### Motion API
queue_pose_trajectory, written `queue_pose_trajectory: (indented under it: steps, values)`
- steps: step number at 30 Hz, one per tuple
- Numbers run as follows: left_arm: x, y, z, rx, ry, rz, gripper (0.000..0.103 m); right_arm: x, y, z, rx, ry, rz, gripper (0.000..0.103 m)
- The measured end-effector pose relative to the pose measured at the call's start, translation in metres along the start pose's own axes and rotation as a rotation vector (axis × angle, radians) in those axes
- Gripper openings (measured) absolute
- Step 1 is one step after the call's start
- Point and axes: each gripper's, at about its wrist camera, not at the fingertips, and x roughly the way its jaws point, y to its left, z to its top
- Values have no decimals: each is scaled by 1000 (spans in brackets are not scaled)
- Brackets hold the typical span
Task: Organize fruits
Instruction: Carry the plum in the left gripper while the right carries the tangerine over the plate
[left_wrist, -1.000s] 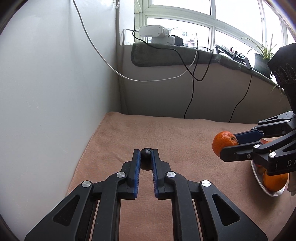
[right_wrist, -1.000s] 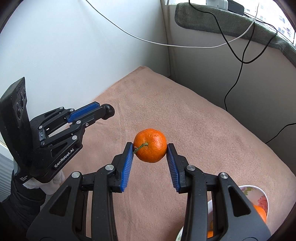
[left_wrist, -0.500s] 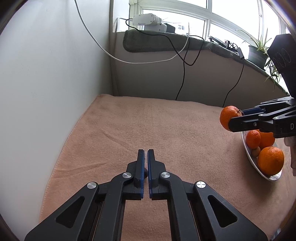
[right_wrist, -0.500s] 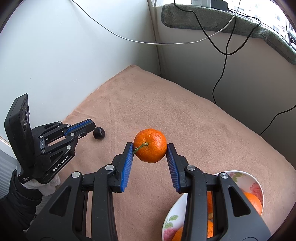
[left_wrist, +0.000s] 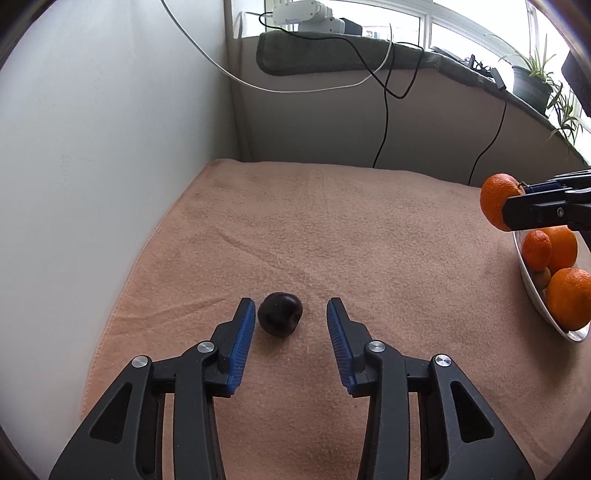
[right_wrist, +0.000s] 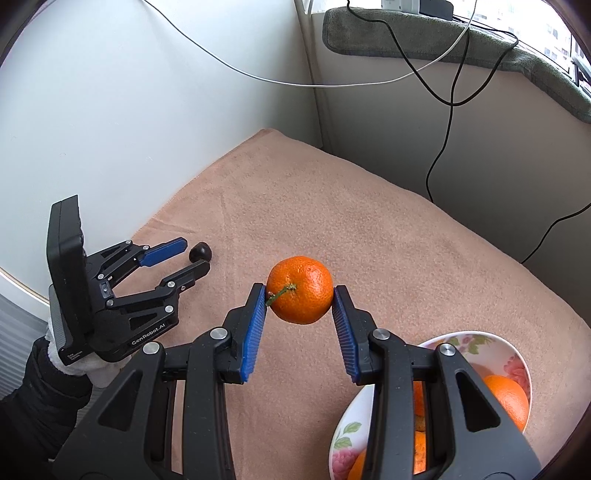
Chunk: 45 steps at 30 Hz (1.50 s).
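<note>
A small dark round fruit lies on the tan cloth, just ahead of my left gripper, closer to its left pad. The left gripper is open and empty; it also shows in the right wrist view beside the dark fruit. My right gripper is shut on an orange mandarin with a green stem, held above the cloth near a flowered white bowl. The bowl holds several oranges at the right edge.
A white wall borders the cloth on the left, and a low grey wall at the back. Black and white cables hang down it. Potted plants stand on the sill at the right.
My left gripper dropped the dark fruit onto the cloth, pulled back and opened wide. My right gripper moved toward the bowl with the mandarin still held.
</note>
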Motion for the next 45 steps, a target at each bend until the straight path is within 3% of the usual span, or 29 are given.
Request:
queue_pose_trajectory:
  steps: [6, 10, 21, 33, 45]
  values:
    - [8, 5, -1, -24, 20, -17, 37, -4, 0, -2, 0, -6, -5, 38]
    - [8, 6, -2, -27, 20, -13, 24, -8, -1, -3, 5, -18, -6, 38]
    - [-28, -8, 6, -31, -52, -61, 24, -33, -14, -8, 34, -68, -11, 38]
    - [-69, -60, 28, 23, -157, -176, 24, -72, -49, -30, 96, -124, -47, 38]
    - [-78, -118, 36, 69, -173, -316, 24, -99, -105, -59, 182, -149, -119, 38]
